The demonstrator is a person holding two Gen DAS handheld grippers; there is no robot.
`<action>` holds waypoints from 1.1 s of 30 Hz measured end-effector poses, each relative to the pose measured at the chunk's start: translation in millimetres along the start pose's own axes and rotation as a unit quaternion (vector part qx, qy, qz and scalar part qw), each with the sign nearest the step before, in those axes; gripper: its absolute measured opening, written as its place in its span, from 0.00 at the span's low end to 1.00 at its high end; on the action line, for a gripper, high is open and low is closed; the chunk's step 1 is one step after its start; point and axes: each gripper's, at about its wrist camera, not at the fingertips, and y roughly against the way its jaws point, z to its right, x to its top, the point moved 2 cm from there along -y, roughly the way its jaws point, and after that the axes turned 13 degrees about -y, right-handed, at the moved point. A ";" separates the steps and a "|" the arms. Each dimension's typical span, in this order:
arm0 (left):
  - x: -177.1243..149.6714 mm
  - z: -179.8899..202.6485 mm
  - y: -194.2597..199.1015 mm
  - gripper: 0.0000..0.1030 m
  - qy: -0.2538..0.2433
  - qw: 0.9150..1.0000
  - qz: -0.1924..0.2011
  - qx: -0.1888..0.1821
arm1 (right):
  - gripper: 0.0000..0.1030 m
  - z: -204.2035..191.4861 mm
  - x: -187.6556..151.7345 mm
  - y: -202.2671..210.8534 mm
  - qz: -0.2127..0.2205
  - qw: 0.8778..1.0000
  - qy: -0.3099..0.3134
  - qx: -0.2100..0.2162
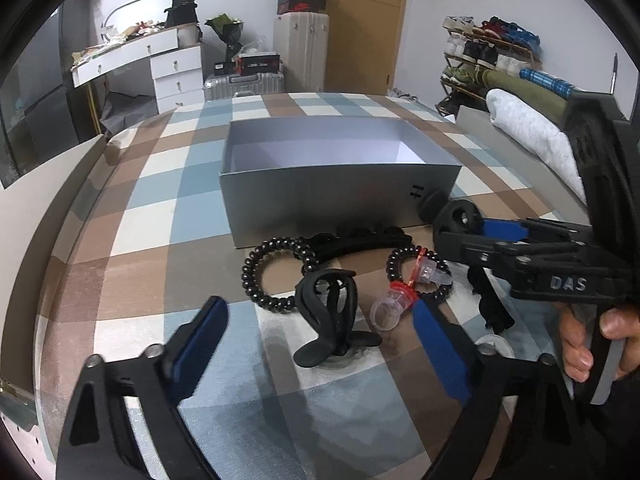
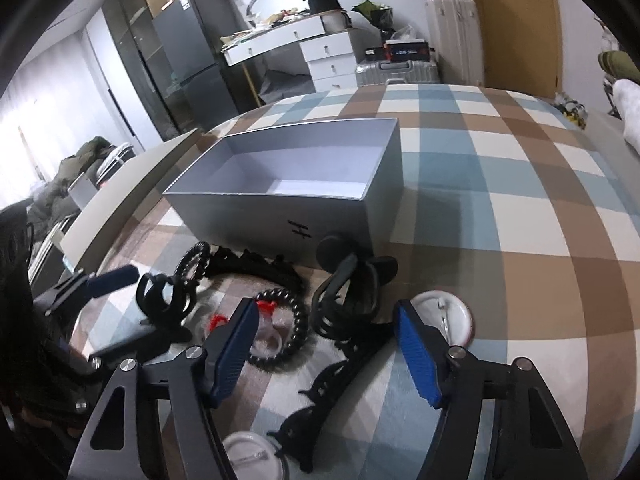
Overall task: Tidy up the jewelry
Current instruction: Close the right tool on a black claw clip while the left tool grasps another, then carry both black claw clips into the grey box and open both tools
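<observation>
Open grey box with hair accessories heaped before it

The grey box stands upright and open; at its 6 o'clock lie two black spiral hair ties, a black claw clip, a black headband and red-topped clear pieces.

A white drawer desk, silver suitcases, a shoe rack and a wooden door line the far wall.

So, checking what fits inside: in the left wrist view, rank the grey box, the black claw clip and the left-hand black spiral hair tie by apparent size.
1. Grey box
2. and 3. Spiral hair tie and black claw clip: look similar, with the clip nearer the camera, so unranked.
</observation>
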 end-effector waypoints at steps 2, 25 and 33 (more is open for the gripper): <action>0.0 -0.1 -0.1 0.79 -0.001 1.000 0.001 -0.006 | 0.64 0.6 1.6 -2.4 -0.002 1.000 -0.006 0.000; 3.5 -8.8 18.7 0.24 0.015 0.998 0.063 -0.022 | 0.31 -1.1 -7.9 33.0 0.041 0.997 -0.012 0.058; 11.4 -16.1 23.3 0.24 0.023 0.996 0.084 -0.014 | 0.31 -6.4 -1.4 38.5 0.052 0.996 -0.006 0.069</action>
